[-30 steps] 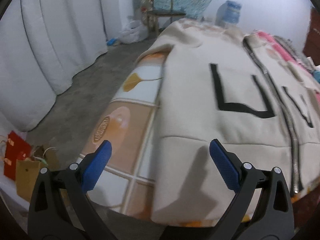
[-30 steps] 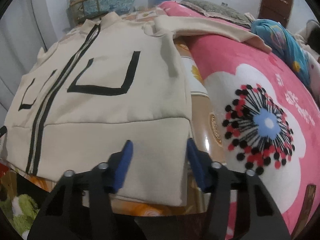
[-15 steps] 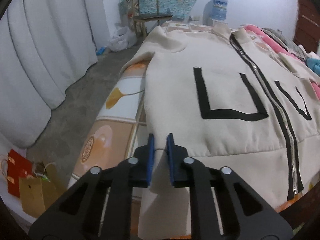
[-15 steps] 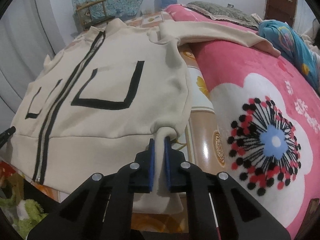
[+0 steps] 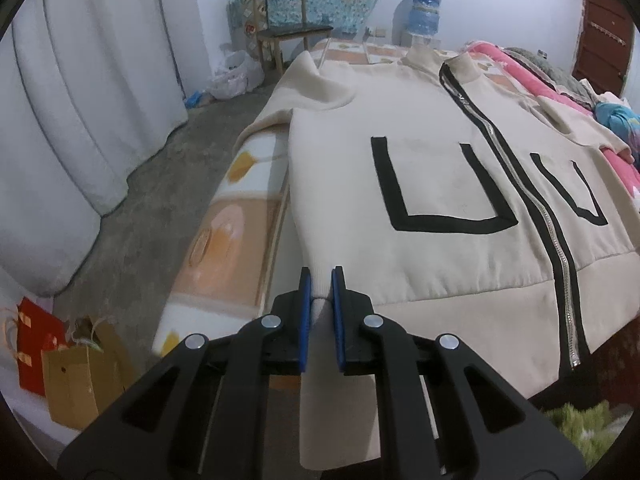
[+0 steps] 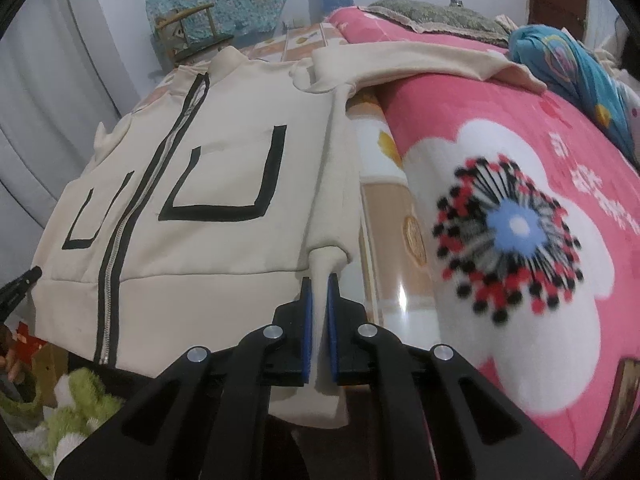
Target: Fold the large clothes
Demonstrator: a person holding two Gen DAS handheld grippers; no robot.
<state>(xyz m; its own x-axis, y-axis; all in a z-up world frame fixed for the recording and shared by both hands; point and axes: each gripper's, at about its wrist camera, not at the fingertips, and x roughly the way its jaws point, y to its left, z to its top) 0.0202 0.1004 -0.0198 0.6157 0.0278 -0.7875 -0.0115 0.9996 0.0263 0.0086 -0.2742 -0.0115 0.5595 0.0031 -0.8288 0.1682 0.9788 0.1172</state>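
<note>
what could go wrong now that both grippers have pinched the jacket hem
Each grip is only a narrow pinch of hem: the left gripper and right gripper could lose the jacket when lifting. The right sleeve lies spread across the pink blanket and may drag. The hem overhangs the bed edge, so the jacket could slide off.

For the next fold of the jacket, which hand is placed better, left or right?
Neither clearly. The left gripper and right gripper are each shut on a bottom corner of the jacket. Probably both lift together. The right side has the sleeve spread over the pink blanket, so it may need more care.
</note>
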